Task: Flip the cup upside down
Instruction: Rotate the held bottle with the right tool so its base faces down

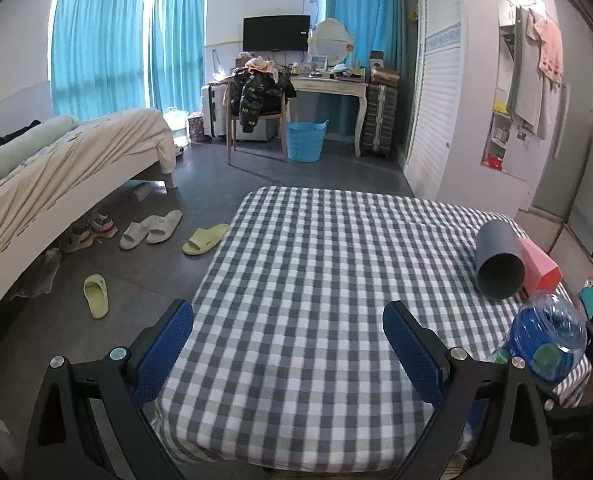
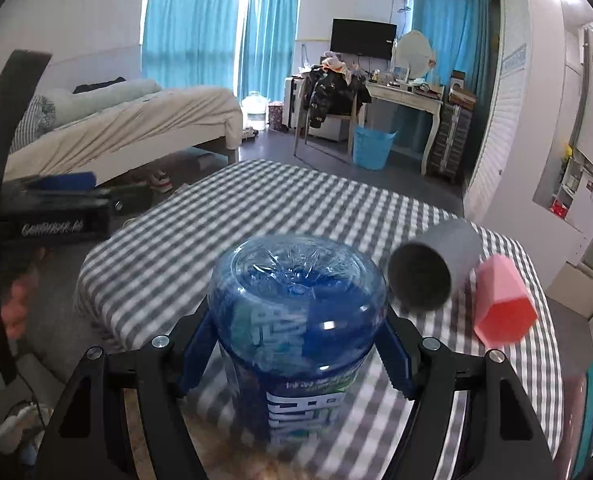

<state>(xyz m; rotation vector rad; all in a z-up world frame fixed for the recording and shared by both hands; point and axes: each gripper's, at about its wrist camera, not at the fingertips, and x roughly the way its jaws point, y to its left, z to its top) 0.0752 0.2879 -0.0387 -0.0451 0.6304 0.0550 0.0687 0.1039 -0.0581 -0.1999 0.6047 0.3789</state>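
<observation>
A grey cup (image 1: pixel 498 260) lies on its side on the checked tablecloth (image 1: pixel 316 280), its open mouth towards me, at the right. It also shows in the right wrist view (image 2: pixel 432 266). A pink cup (image 1: pixel 538 266) lies on its side next to it, also in the right wrist view (image 2: pixel 502 304). My right gripper (image 2: pixel 296 320) is shut on a blue plastic bottle (image 2: pixel 296 320), held with its base pointing away. The bottle also shows in the left wrist view (image 1: pixel 546 332). My left gripper (image 1: pixel 288 332) is open and empty above the table's near left part.
The table's left edge drops to a floor with slippers (image 1: pixel 204 240). A bed (image 1: pixel 76 152) stands at the left. A chair with clothes (image 1: pixel 256 100), a blue basket (image 1: pixel 304 140) and a desk (image 1: pixel 332 88) stand at the back. A white wardrobe (image 1: pixel 440 80) is at the right.
</observation>
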